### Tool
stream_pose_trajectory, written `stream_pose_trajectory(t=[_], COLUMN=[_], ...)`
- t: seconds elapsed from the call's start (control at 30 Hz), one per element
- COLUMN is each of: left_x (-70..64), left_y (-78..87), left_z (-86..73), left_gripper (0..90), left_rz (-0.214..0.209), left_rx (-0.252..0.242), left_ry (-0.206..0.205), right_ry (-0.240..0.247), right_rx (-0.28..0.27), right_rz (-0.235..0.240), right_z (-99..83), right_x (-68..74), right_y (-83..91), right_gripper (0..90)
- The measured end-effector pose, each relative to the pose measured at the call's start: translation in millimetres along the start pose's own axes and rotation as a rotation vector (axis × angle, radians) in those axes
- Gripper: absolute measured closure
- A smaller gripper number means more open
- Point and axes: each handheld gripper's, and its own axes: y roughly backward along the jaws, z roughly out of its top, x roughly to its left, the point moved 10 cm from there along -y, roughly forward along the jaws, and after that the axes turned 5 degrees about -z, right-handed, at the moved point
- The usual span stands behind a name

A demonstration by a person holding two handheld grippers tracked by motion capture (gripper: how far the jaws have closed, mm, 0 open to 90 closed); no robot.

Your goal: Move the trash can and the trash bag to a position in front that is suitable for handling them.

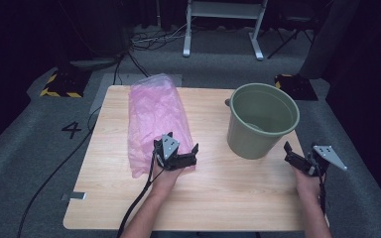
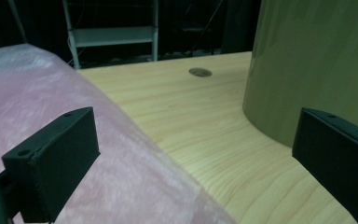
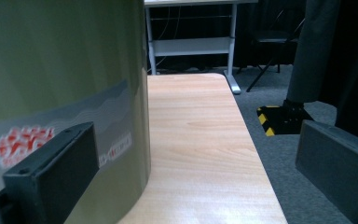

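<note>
A crumpled pink plastic bag [image 1: 156, 116] lies lengthwise on the left half of the wooden table [image 1: 218, 198]. An olive-green bucket [image 1: 262, 121] stands upright on the right half. My left gripper [image 1: 177, 147] is open at the bag's near end; in the left gripper view [image 2: 196, 130] one jaw is over the pink bag [image 2: 28, 84] and the other is by the bucket's wall [image 2: 317, 60]. My right gripper [image 1: 300, 156] is open at the table's right edge, beside the bucket [image 3: 60, 60]. Its jaws [image 3: 196, 140] hold nothing.
A white desk frame [image 1: 223, 20] stands on the grey carpet behind the table. Yellow-and-black striped bases [image 1: 62, 84] [image 1: 295, 84] sit at both far corners. A black cable [image 1: 54, 173] trails across the floor at left. A round grommet [image 2: 199, 72] is set in the tabletop.
</note>
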Motion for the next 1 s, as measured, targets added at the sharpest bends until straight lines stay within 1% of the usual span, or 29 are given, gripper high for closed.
stream_pose_trajectory(t=[0.03,0.07,0.1,0.13,0.17,0.23,0.27,0.3,0.33,0.37,0.4,0.43,0.47,0.5,0.53,0.6,0.67,0.7,0.73,0.8,0.83,0.87,0.9,0.93,0.97,1.0], left_x=[-2.6,-2.6,-4.9,-5.0,-4.9,-6.4,-6.4,-8.7,-8.7,-9.9,-11.3,-13.2,-14.1,-15.0,-15.3,-15.4,-15.9,-16.6,-16.6,-17.8,-17.8,-17.8,-18.7,-20.0,-20.0,-23.2], left_y=[-6.7,-6.7,-13.5,-16.7,-19.9,-28.3,-28.3,-37.6,-37.6,-42.9,-49.0,-57.9,-62.7,-67.1,-71.5,-81.2,-89.6,-93.5,-93.5,-103.5,-107.1,-116.5,-120.5,-124.2,-124.2,-129.0], left_z=[5.7,5.7,12.0,14.9,17.9,22.5,22.5,26.1,26.1,26.9,28.0,28.2,28.2,28.8,29.5,30.2,33.5,35.9,35.9,41.3,43.0,48.9,51.9,55.3,55.3,61.9], left_gripper=[0.4,0.4,0.4,0.3,0.3,0.4,0.1,0.4,0.4,0.4,0.6,1.2,1.4,1.4,1.4,1.4,1.4,1.4,1.4,1.4,1.5,1.5,1.5,1.5,0.7,0.3], left_rz=[0.0,0.0,0.011,0.025,0.045,0.046,0.046,0.043,0.043,0.037,0.031,0.017,0.008,0.001,0.0,0.004,0.012,0.011,0.011,0.008,0.01,0.016,0.013,0.004,0.004,-0.025], left_rx=[0.011,0.011,0.014,0.013,0.004,-0.004,-0.004,-0.004,-0.004,0.005,0.01,0.022,0.026,0.023,0.023,0.037,0.043,0.042,0.042,0.046,0.051,0.053,0.051,0.045,0.045,0.023], left_ry=[-0.019,-0.019,-0.056,-0.08,-0.092,-0.099,-0.099,-0.107,-0.107,-0.105,-0.098,-0.075,-0.053,-0.039,-0.031,-0.028,-0.042,-0.044,-0.044,-0.059,-0.063,-0.067,-0.069,-0.063,-0.063,-0.068], right_ry=[0.002,0.0,-0.007,-0.007,-0.009,-0.015,-0.015,-0.004,-0.001,-0.001,0.01,0.011,0.002,-0.008,-0.003,0.017,0.031,0.037,0.038,0.042,0.06,0.077,0.083,0.077,0.077,0.075], right_rx=[-0.007,-0.013,-0.013,-0.006,-0.002,-0.007,-0.007,-0.004,-0.004,-0.004,-0.001,-0.004,-0.004,0.01,0.016,0.011,0.019,0.01,0.008,0.01,0.0,-0.01,-0.014,-0.014,-0.014,-0.045], right_rz=[-0.001,-0.002,-0.003,-0.006,-0.011,-0.011,-0.011,-0.017,-0.019,-0.019,-0.021,-0.017,-0.02,-0.018,-0.017,-0.023,-0.03,-0.026,-0.026,-0.025,-0.017,-0.02,-0.02,-0.007,-0.007,0.001], right_z=[1.3,2.0,2.0,1.5,1.5,2.8,2.8,4.2,4.9,4.9,6.7,7.7,8.6,8.3,8.5,10.6,12.1,13.7,14.8,15.6,18.3,20.1,21.5,22.6,22.6,26.8], right_x=[-0.8,-1.7,-2.2,-3.3,-4.5,-6.4,-6.4,-8.8,-9.6,-9.6,-12.3,-13.1,-15.1,-16.1,-16.6,-17.8,-19.2,-19.2,-19.5,-19.5,-18.5,-18.5,-18.1,-17.0,-17.0,-16.5], right_y=[-3.4,-5.0,-6.8,-8.5,-10.1,-13.0,-13.0,-17.0,-18.3,-18.3,-22.2,-22.9,-24.2,-25.6,-26.7,-28.7,-31.8,-33.1,-34.2,-36.1,-39.7,-41.5,-43.5,-45.3,-45.3,-47.2], right_gripper=[0.0,0.0,0.0,0.0,0.0,0.0,0.0,0.0,0.0,0.0,0.0,0.0,0.0,0.0,0.0,0.0,0.0,0.0,0.0,0.0,0.0,0.0,0.0,0.0,0.0,0.0])
